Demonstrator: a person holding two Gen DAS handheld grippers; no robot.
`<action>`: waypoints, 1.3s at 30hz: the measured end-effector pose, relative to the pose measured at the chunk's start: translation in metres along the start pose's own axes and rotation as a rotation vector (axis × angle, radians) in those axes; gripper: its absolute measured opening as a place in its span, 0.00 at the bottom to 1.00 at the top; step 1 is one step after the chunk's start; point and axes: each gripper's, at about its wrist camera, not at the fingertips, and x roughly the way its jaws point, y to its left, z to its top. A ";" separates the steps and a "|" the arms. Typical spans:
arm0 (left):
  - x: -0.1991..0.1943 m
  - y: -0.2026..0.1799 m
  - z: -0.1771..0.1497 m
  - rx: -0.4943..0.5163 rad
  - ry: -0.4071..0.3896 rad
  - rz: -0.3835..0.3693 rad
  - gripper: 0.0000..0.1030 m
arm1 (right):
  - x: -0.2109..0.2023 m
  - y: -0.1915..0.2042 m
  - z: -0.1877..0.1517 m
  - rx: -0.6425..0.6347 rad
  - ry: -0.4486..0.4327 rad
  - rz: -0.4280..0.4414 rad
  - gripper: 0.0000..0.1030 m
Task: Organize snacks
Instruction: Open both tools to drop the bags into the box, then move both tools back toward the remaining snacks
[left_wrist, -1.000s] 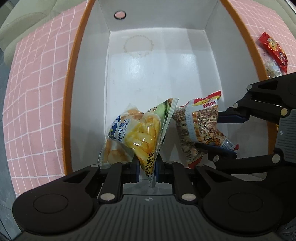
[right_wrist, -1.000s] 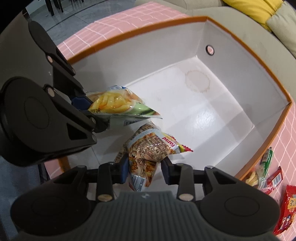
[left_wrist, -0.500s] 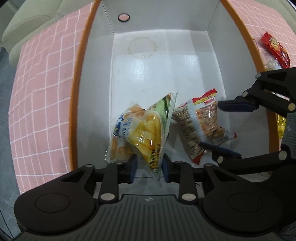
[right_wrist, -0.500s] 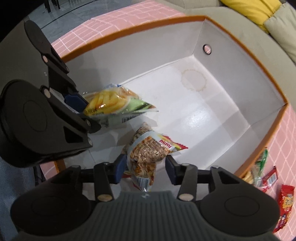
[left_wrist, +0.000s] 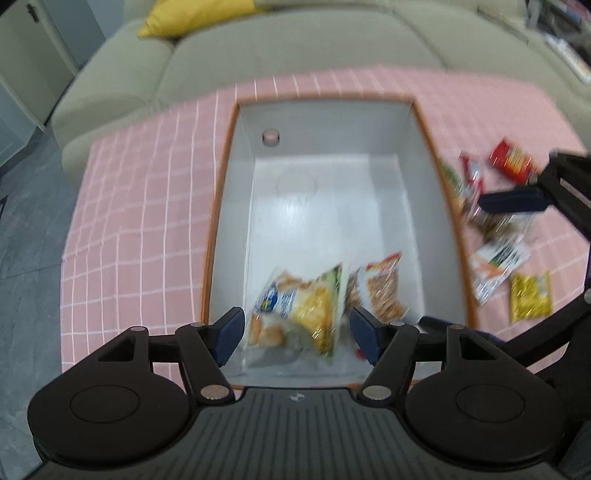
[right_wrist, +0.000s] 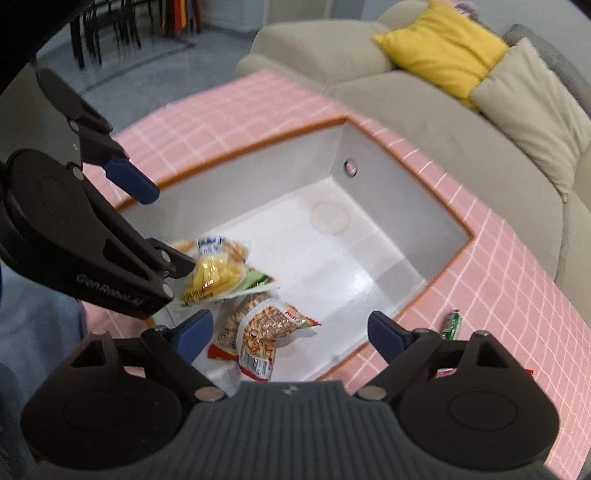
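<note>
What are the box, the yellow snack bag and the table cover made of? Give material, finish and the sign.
Box: looks like cardboard, glossy white inside with glare, orange rim.
Yellow snack bag: thin shiny plastic film, crinkled, partly see-through.
Table cover: probably matte cloth, pink with a white grid; blur leaves it open.

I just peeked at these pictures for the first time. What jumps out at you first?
A big white box with an orange rim sits on a pink checked cloth, with two snack bags, one yellow and one brown, lying in its near corner. More snacks are scattered on the cloth beside it.
</note>
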 end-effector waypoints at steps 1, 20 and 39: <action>-0.008 -0.003 0.000 -0.008 -0.029 -0.006 0.75 | -0.009 -0.003 -0.002 0.018 -0.026 -0.003 0.86; -0.057 -0.100 -0.010 -0.080 -0.308 -0.124 0.74 | -0.099 -0.078 -0.106 0.386 -0.264 -0.127 0.89; 0.020 -0.187 -0.033 0.016 -0.187 -0.263 0.62 | -0.051 -0.124 -0.222 0.583 -0.087 -0.176 0.79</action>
